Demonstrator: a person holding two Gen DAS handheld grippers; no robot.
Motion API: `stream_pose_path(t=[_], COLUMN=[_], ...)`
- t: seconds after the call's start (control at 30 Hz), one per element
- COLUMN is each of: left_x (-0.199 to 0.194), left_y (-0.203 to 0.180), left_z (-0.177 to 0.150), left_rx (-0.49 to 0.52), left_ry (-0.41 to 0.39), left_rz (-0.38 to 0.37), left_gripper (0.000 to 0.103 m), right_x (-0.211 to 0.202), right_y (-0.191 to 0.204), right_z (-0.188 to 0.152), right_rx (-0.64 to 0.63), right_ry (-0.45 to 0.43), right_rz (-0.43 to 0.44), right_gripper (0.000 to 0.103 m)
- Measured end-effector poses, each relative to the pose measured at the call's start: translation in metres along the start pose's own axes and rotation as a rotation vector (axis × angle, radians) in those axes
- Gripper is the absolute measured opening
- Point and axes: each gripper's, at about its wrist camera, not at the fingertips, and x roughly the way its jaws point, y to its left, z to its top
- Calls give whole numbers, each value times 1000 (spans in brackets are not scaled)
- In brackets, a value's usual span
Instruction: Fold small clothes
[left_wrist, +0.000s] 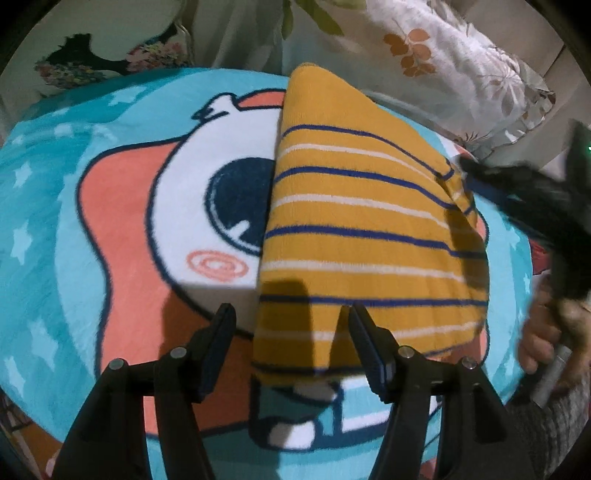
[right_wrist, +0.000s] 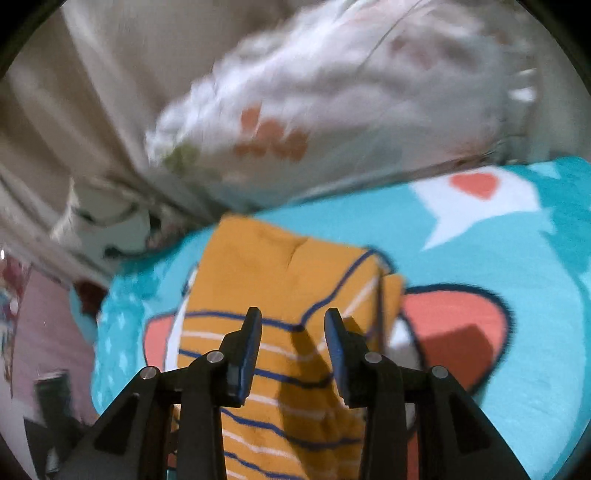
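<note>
A small mustard-yellow top with blue and white stripes (left_wrist: 362, 236) lies folded lengthwise on a cartoon-print blanket (left_wrist: 122, 221). My left gripper (left_wrist: 291, 314) is open and empty just above the garment's near left edge. My right gripper (left_wrist: 480, 173), blurred, is at the garment's right edge by the folded sleeve. In the right wrist view the right gripper (right_wrist: 293, 317) is open and empty, hovering above the striped top (right_wrist: 280, 280).
A white floral pillow (left_wrist: 461, 70) lies beyond the blanket, also blurred in the right wrist view (right_wrist: 332, 110). Floral bedding (left_wrist: 110, 55) sits at the far left. The person's hand (left_wrist: 546, 332) shows at the right edge.
</note>
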Motion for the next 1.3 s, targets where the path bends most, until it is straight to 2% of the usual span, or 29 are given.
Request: stream_pose_path(t=[0.1, 0.13, 0.23, 0.3, 0.37, 0.43, 0.53, 0.6, 0.73, 0.9, 1.07, 1.17, 1.23, 1.3], left_x=[-14, -19, -31, -36, -36, -34, -36, -38, -46, -43, -37, -37, -39, -42], left_y=[8, 12, 26, 31, 35, 41, 45, 46, 50, 62, 66, 63, 62, 63], left_z=[-9, -12, -22, -26, -29, -29, -32, -36, -48, -58, -61, -61, -62, -64], left_rx=[-22, -30, -55, -67, -83, -110, -132, -132, -134, -147, -127, -79, -53, -39], left_ry=[-20, -27, -54, -63, -68, -67, -72, -73, -79, -52, -37, -50, -59, -66], left_rz=[12, 18, 42, 59, 77, 84, 88, 91, 122, 155, 131, 105, 83, 61], left_gripper=[62, 63, 66, 66, 66, 66, 66, 66, 66, 66, 66, 66, 66, 66], right_x=[44, 50, 33, 10, -2, -6, 22, 47, 96, 85, 78, 62, 40, 14], right_y=[-7, -9, -1, 17, 39, 60, 70, 67, 52, 56, 47, 33, 20, 10], right_z=[-6, -6, 0, 2, 2, 0, -3, -5, -25, -57, -96, -119, -123, -118], right_rx=[-34, -46, -46, -72, -111, -127, -42, 33, 149, 119, 149, 176, 198, 220], right_ry=[109, 115, 72, -17, -69, -75, 64, 128, 280, 323, 366, 376, 334, 248], right_rz=[-90, -109, -159, -143, -82, 76, 350, 421, 489, 572, 571, 516, 473, 428], right_gripper=[39, 39, 40, 40, 40, 40, 40, 40, 40, 43, 44, 43, 44, 46])
